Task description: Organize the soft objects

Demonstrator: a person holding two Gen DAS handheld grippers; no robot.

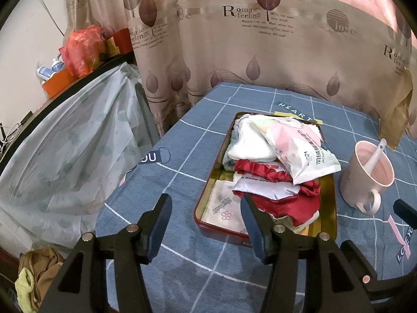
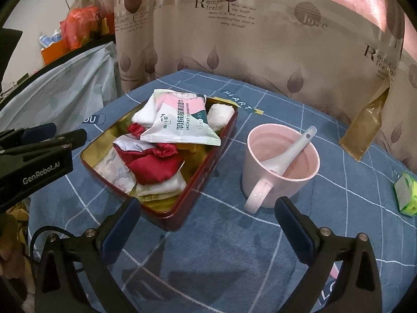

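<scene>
A red tin (image 1: 224, 230) (image 2: 200, 182) with a gold inside sits on the blue checked tablecloth and holds soft items. A pink-and-white wipes packet (image 1: 299, 146) (image 2: 179, 122) lies on top. Under it are a white towel (image 1: 250, 146) (image 2: 220, 116), a red satin cloth (image 1: 281, 203) (image 2: 151, 161), a silvery pouch (image 1: 265, 189) (image 2: 130, 143) and a floral tissue pack (image 1: 221, 206) (image 2: 114, 172). My left gripper (image 1: 206, 199) (image 2: 69, 130) is open and empty over the tin's near left corner. My right gripper (image 2: 207, 203) is open and empty between the tin and the mug.
A pink mug (image 1: 365, 177) (image 2: 281, 161) with a white spoon (image 2: 292, 148) stands right of the tin. A green packet (image 2: 405, 193) lies at the far right, and a brown pouch (image 2: 365, 125) leans on the curtain. Plastic-covered furniture (image 1: 65, 151) stands left of the table.
</scene>
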